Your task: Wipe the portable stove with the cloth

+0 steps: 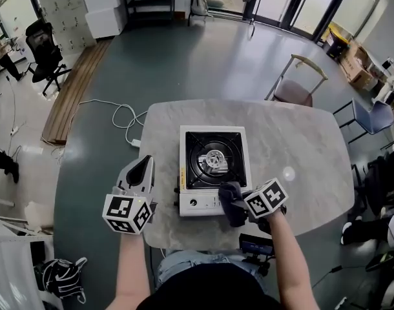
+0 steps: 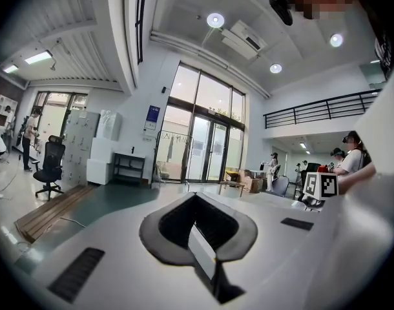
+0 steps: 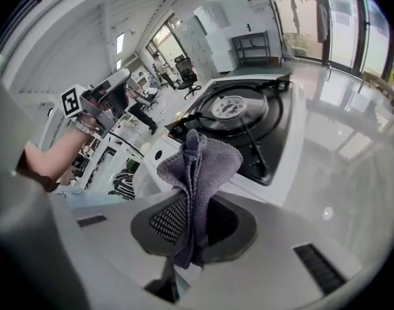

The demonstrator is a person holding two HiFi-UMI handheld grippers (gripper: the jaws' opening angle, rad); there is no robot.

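Got a white portable stove [image 1: 213, 170] with a black top and a round burner parked mid-desk [image 1: 300, 141], knob panel facing the near edge. Pinching a bunched grey-purple cloth [image 3: 197, 163] in the right claw [image 3: 194, 221], squeezed tight on the fabric with a fat wad poking out past the tips. Holding that wad down at the stove's front right corner, roughly 5 o'clock from the burner, right next to the knob panel. Can't really say whether it's touching the metal or just shy of it.

Holding the left claw [image 2: 196, 197] pressed together with nothing in it, about 8 o'clock from the burner, over the desk's left edge. Just beside the stove there, but clearly apart from it. Aiming it out across the room toward the glass doors [image 2: 203, 147] rather than at the stove.

Also spotting a chair [image 1: 300, 82] past the far side of the desk at 1 o'clock, and a white cable [image 1: 123, 118] looped on the floor out at 10 o'clock.
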